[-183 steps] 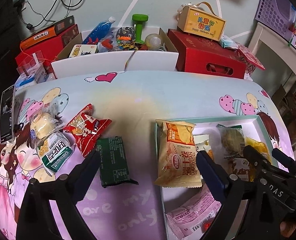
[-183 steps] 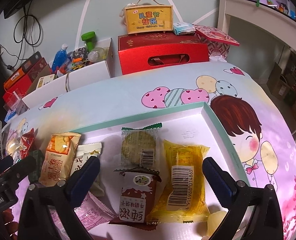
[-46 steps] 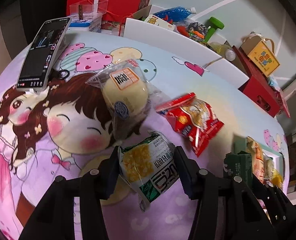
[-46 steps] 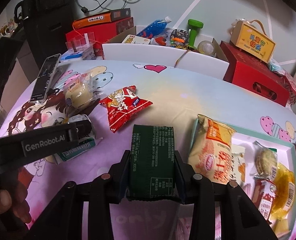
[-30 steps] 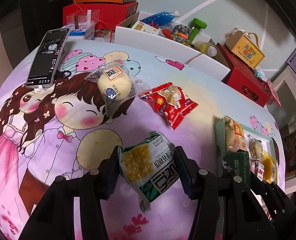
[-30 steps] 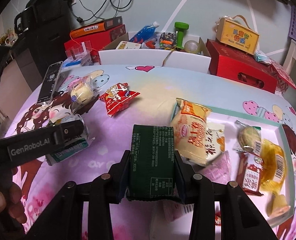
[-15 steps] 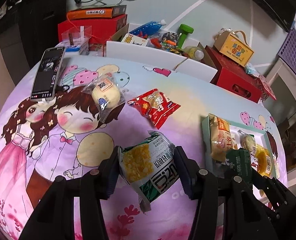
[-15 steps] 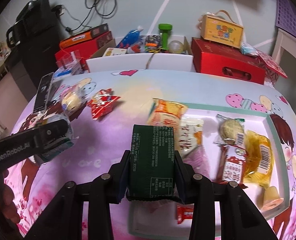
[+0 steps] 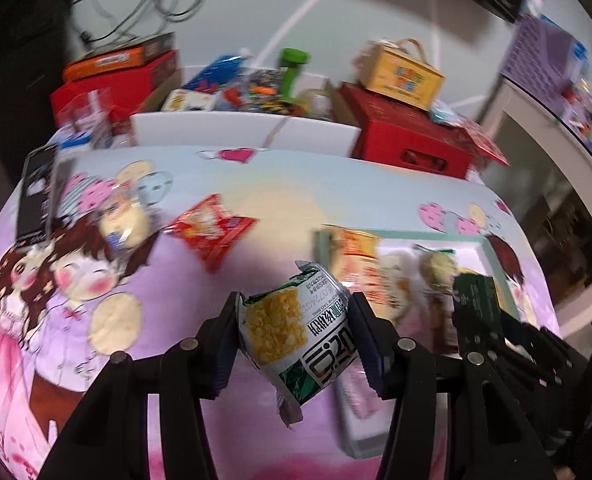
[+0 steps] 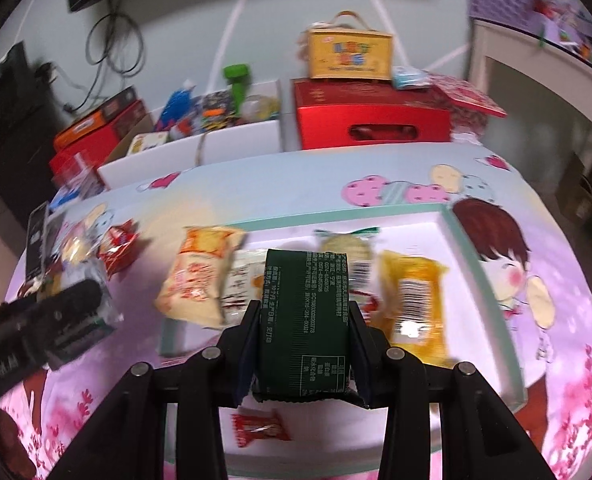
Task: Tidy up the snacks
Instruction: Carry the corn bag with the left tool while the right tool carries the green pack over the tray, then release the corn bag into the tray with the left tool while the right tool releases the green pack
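In the left wrist view, the left gripper (image 9: pixel 293 334) is clamping a green-and-white packet (image 9: pixel 300 336) between its 2 fingers (image 9: pixel 225 344), holding it tilted in the air above the cartoon tablecloth (image 9: pixel 107 332). Just to its right, the right gripper (image 9: pixel 480 320) is showing side-on, pinching a dark green pack (image 9: pixel 476 304) over the near part of the tray (image 9: pixel 428 236). Inside the tray, an orange bag (image 9: pixel 356 252) is lying along the left wall with paler packets beside it; the blur is making those hard to tell apart. On the cloth left of the tray, a red snack bag (image 9: pixel 209 228) and a clear bun wrapper (image 9: pixel 123 226) are lying apart from each other, and a phone (image 9: pixel 37 196) is sitting near the far left edge.

In the right wrist view, the right gripper (image 10: pixel 304 334) is squeezing the dark green pack (image 10: pixel 304 320) upright between both fingers, printed side facing the camera, held over the middle of the tray (image 10: pixel 492 280). Behind the pack, the orange bag (image 10: pixel 199 276) is overlapping the tray's left wall, a round biscuit pack (image 10: pixel 346 246) is lying toward the far wall, and a yellow pack (image 10: pixel 410 300) is resting toward the right wall. A small red wrapper (image 10: pixel 259 428) is lying in the tray below the gripper. The left gripper (image 10: pixel 69 312) is appearing at the left edge with its packet. Red boxes (image 10: pixel 372 116) and a yellow carton (image 10: pixel 350 54) are standing beyond the table.
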Demonstrator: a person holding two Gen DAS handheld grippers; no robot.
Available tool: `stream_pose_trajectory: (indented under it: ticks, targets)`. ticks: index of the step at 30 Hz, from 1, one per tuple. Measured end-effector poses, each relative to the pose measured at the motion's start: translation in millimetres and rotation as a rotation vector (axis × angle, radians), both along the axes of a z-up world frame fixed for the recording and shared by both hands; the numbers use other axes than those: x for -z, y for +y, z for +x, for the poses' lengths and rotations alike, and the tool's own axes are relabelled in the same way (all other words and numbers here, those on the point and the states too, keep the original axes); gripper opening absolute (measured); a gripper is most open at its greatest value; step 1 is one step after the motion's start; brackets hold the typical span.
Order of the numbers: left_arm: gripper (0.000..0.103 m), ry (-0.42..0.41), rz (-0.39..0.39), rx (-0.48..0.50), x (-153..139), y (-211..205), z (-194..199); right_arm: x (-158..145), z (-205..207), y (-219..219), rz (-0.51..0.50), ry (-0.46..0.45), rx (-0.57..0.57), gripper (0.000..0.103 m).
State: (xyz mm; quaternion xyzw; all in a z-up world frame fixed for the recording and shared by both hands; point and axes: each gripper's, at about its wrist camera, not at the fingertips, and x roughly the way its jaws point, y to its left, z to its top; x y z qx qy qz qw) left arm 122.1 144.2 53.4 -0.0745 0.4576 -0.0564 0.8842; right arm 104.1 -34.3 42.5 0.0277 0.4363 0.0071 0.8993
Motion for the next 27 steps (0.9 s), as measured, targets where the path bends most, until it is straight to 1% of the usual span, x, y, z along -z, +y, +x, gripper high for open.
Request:
stream_pose_trajectory:
  ticks: [4,7,14,20,27]
  targets:
    - [0.055,0.004,0.013,0.075,0.6,-28.9,-0.8,-4.4,-4.4,-15.7,0.003,-0.006,0.032,0.043]
    - [0.055,0.011,0.024,0.114,2.3,-46.1,-2.3,-5.5,-7.7,-24.0,0.004,-0.004,0.050,0.043]
    - [0.055,0.040,0.036,0.179,11.7,-72.4,-5.9,-0.6,-16.7,-37.7,0.006,0.024,0.083,0.043]
    - [0.055,0.075,0.059,0.226,23.3,-90.7,-9.4,10.1,-20.9,-45.0,0.005,0.070,0.110,0.043]
    - [0.055,0.097,0.072,0.240,30.6,-98.2,-14.0,10.8,-24.1,-50.5,-0.001,0.073,0.125,0.043]
